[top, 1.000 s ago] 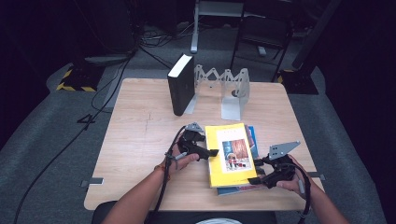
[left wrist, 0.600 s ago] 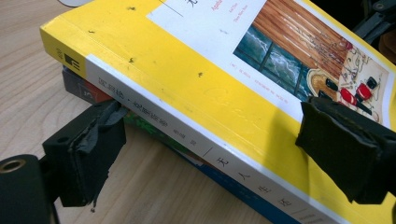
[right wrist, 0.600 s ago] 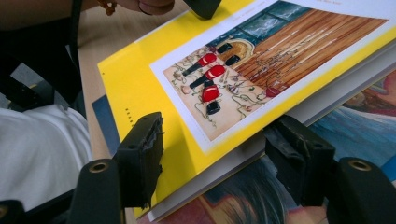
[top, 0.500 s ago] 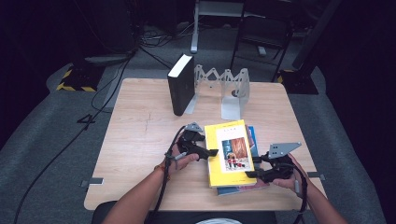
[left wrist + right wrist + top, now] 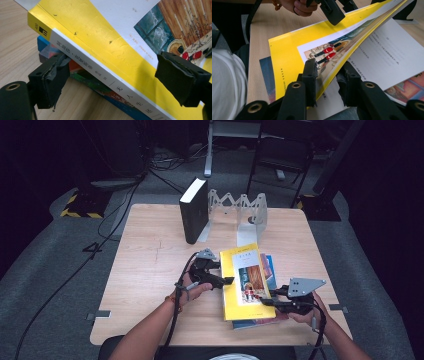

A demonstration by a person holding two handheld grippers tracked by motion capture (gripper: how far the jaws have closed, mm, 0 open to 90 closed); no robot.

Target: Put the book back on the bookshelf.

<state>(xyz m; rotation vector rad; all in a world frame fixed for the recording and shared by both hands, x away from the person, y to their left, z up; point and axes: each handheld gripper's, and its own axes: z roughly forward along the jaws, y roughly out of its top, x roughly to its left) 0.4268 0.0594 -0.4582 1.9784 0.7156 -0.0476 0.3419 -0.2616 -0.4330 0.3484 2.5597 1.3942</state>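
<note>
A yellow book lies on a blue book at the table's front right. My left gripper is at the yellow book's left edge. In the left gripper view its jaws stand wide, one beside the white spine, the other over the cover. My right gripper is at the book's front right corner. Its jaws have just been closing with the front cover between them. The cover is lifted off a printed page.
A thick black book stands upright at the back of the wooden table, beside a grey zigzag metal rack. Cables trail on the dark floor behind. The person's forearms come in from the front edge.
My right gripper's jaws have come together on the yellow book's right edge, and that edge of the cover has lifted. Both hands stay where they were.
</note>
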